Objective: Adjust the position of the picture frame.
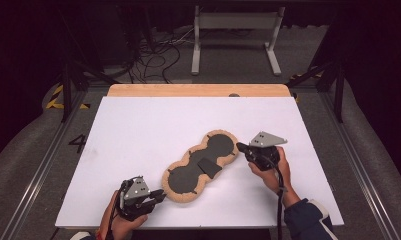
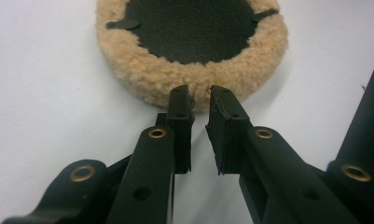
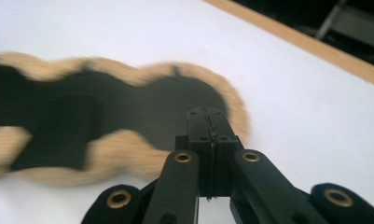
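Observation:
A long three-lobed pad (image 1: 200,162) lies flat on the white table top (image 1: 138,125), running from lower left to upper right. It has a black face and a tan fleece rim, with a small black flap near its middle. My left gripper (image 1: 160,194) sits at the pad's lower-left lobe. In the left gripper view this gripper (image 2: 201,95) is open by a narrow gap, its tips just short of the fleece rim (image 2: 152,79) and holding nothing. My right gripper (image 1: 240,147) is at the upper-right lobe. In the right gripper view it (image 3: 207,114) is shut, its tips over the pad's (image 3: 128,112) end.
A wooden strip (image 1: 198,90) runs along the table's far edge, also in the right gripper view (image 3: 315,46). Beyond it on the floor are loose cables (image 1: 153,60) and a white frame (image 1: 235,30). Bare white surface surrounds the pad on all sides.

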Demonstrator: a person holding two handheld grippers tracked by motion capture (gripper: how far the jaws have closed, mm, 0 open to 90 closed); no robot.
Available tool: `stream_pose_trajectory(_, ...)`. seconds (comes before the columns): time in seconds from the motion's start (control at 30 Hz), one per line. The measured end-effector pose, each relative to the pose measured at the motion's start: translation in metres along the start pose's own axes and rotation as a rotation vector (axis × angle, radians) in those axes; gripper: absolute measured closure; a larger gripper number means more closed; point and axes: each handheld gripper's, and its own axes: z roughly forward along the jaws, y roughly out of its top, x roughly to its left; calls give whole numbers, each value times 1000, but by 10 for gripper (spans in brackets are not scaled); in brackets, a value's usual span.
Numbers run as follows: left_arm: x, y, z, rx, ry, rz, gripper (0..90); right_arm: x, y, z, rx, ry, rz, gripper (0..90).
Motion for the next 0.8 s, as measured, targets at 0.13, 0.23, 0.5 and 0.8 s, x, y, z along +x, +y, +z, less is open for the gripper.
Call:
stream_pose_trajectory(0.13, -4, 0, 3, -1, 11, -15, 792, -22, 0, 21, 59, -20, 22, 900)
stream_pose_trajectory(0.23, -2, -1, 7, -6, 28, -39, 787, -36, -2, 39, 79, 9, 79, 900)
stream_pose_trajectory(0.5, -1, 4, 9, -32, 52, -52, 736, -55, -6, 81, 186, -1, 87, 900)
stream_pose_trajectory(0.8, 0, -1, 9, 12, 65, -70, 766, -59, -10, 83, 187, 44, 110, 900)
